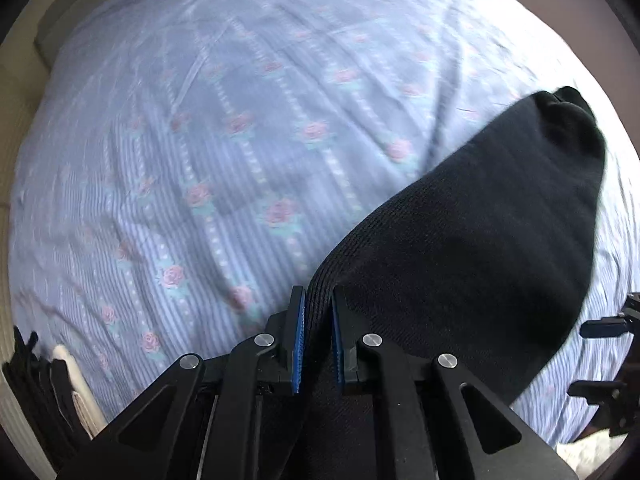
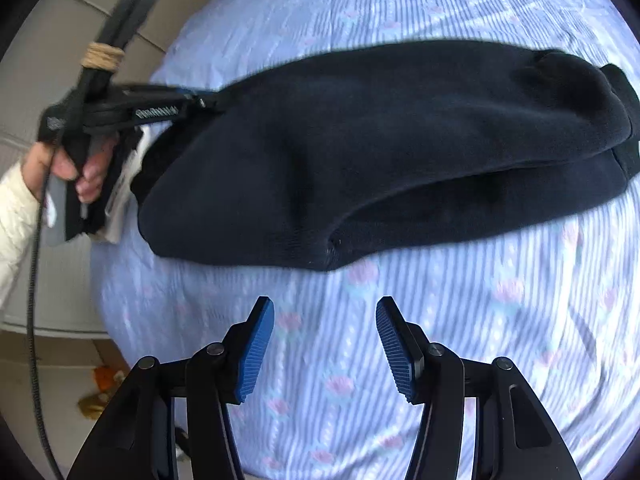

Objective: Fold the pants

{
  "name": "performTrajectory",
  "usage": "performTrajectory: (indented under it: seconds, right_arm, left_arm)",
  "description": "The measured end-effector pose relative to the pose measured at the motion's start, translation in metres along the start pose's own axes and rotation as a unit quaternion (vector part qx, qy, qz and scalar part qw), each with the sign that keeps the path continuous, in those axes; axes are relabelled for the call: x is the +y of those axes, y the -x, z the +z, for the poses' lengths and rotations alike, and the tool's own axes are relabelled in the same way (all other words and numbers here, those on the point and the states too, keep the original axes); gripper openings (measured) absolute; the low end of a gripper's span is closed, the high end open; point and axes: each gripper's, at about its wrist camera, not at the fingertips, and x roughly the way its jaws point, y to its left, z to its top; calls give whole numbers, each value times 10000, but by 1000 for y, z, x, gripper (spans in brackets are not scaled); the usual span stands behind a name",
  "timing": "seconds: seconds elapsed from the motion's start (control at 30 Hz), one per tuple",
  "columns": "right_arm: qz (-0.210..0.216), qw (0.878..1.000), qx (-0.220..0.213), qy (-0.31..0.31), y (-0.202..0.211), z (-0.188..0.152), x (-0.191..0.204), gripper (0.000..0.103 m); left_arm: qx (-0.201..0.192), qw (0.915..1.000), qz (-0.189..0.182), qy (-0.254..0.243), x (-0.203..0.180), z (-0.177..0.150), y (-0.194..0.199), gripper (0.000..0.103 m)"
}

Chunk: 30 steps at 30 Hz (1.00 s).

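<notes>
**Left hand-held gripper pinches pants edge; right one spread wide above the bed**

The black pants (image 2: 384,148) lie on a bed covered by a blue striped sheet (image 1: 208,160) printed with pink roses. In the right wrist view they stretch as a folded, doubled bundle from left to right across the far half of the sheet, one layer stacked on another, with a rounded corner nearest the camera. The picture is somewhat blurred.

The left hand-held gripper (image 1: 318,334) has its two blue pads drawn close together on a ribbed edge of the pants, which runs up between them and spreads away to the far right. In the right wrist view the same tool (image 2: 192,100) reaches in from the left and meets the left end of the pants, and a hand (image 2: 86,172) in a cream sleeve (image 2: 14,220) holds its grip. A cable (image 2: 34,300) hangs down from it.

The right hand-held gripper (image 2: 325,348) is spread wide with nothing between its blue pads. It is over bare sheet, near side of the pants and apart from them.

A dark fringed cloth (image 1: 36,392) sits at the near left edge of the bed in the left wrist view.
</notes>
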Motion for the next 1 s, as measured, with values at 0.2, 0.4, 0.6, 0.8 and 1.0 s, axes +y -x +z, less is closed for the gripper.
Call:
performTrajectory:
  seconds: [0.2,0.4,0.6,0.8,1.0]
  right_arm:
    - [35,9976,106,681,-15,30,18,56]
    - [-15,9981,142,594,-36,43,7,56]
    - [435,9974,388,420,-33,11,9,53]
    - [534,9968,561,181,-36,-9,-7,41]
    - [127,9987,483,82,-27,-3,6,41]
  left_arm:
    - [80,9997,84,220,-2,2,-18,14]
    - [-22,9999,-20,168,1,-7,-13,15]
    - [-69,9997,-233,82,1,-22,6,18]
    - [-124,9996,-157,-213,-22,-44,19,38]
    - [89,9995,65,292,-5,-50,-4,64]
